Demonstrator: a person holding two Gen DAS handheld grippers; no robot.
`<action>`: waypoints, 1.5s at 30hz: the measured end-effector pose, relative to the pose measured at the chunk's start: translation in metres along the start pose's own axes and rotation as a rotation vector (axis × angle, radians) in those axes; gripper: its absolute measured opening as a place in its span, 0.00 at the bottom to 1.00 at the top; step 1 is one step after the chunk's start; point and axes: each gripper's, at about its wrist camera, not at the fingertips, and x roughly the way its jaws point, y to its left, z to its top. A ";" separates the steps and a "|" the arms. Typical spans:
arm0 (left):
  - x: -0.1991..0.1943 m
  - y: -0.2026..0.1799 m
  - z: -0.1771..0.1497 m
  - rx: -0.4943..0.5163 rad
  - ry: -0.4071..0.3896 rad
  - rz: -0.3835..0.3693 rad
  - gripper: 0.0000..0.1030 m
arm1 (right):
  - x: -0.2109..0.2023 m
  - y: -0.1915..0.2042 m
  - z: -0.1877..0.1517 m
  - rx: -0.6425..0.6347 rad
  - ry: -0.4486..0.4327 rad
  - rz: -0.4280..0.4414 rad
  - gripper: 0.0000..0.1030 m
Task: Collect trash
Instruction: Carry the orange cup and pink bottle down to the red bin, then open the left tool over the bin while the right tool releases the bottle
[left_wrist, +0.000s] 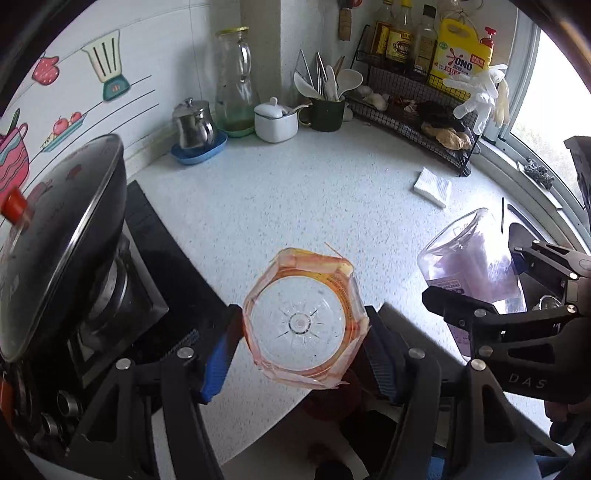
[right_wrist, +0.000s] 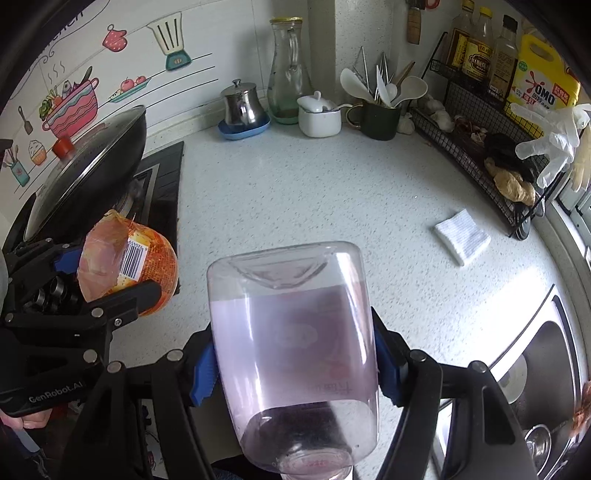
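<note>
Above the countertop (left_wrist: 295, 192), left gripper (left_wrist: 303, 328) clamps the orange bottle (left_wrist: 304, 321); right gripper (right_wrist: 295, 354) grasps the clear bottle (right_wrist: 291, 332).

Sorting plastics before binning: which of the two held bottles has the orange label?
The bottle with the orange label sits in the left claw, a barcode on its side. The other, in the right claw, is the clear bottle with a purple label.

Orange-labelled clear bottle (left_wrist: 304, 325); purple-labelled clear bottle (right_wrist: 295, 354); white speckled counter (left_wrist: 295, 199); blue gripper pads (left_wrist: 218, 354).
</note>
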 end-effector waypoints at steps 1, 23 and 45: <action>-0.002 0.002 -0.009 -0.005 0.005 -0.003 0.61 | 0.000 0.006 -0.005 -0.001 0.005 0.001 0.65; 0.024 0.000 -0.182 -0.099 0.221 -0.062 0.61 | 0.040 0.054 -0.148 0.009 0.234 -0.019 0.65; 0.292 -0.029 -0.291 -0.025 0.400 -0.124 0.61 | 0.275 -0.006 -0.256 0.151 0.331 -0.104 0.65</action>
